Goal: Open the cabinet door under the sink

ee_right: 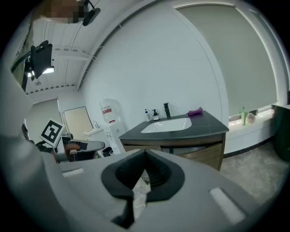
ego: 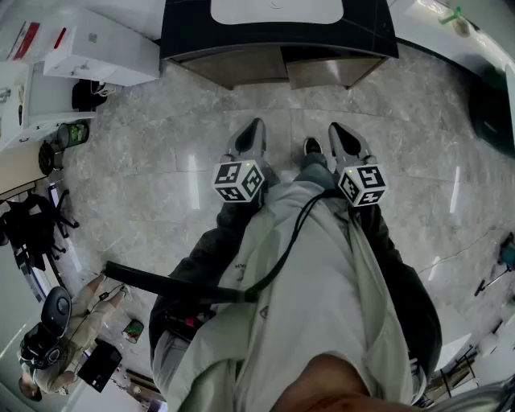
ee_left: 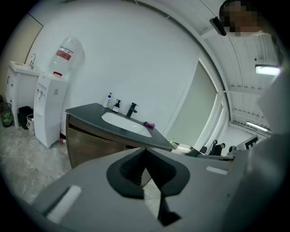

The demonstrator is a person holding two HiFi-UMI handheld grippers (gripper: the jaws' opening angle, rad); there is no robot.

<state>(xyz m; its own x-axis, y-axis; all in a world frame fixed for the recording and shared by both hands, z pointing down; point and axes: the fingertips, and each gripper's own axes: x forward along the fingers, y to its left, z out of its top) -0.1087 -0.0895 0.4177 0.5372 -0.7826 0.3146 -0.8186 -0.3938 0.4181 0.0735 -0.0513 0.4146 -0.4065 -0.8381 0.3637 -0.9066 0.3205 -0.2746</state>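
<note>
1. Now my left tool (ego: 255, 127) is closed on nothing, and so is my right tool (ego: 338, 130)
2. Cabinet door (ego: 241, 71) sits at twelve o'clock under the sink (ego: 273, 10), well apart from both

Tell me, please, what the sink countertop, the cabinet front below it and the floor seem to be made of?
Countertop: dark grey stone or laminate, matte; its tone is even with only a faint sheen.
Cabinet front: brown wood or wood-look veneer, satin; it shows grain-like streaks.
Floor: polished marble-look tile; it has grey veining, bright light reflections and thin joint lines.
</note>
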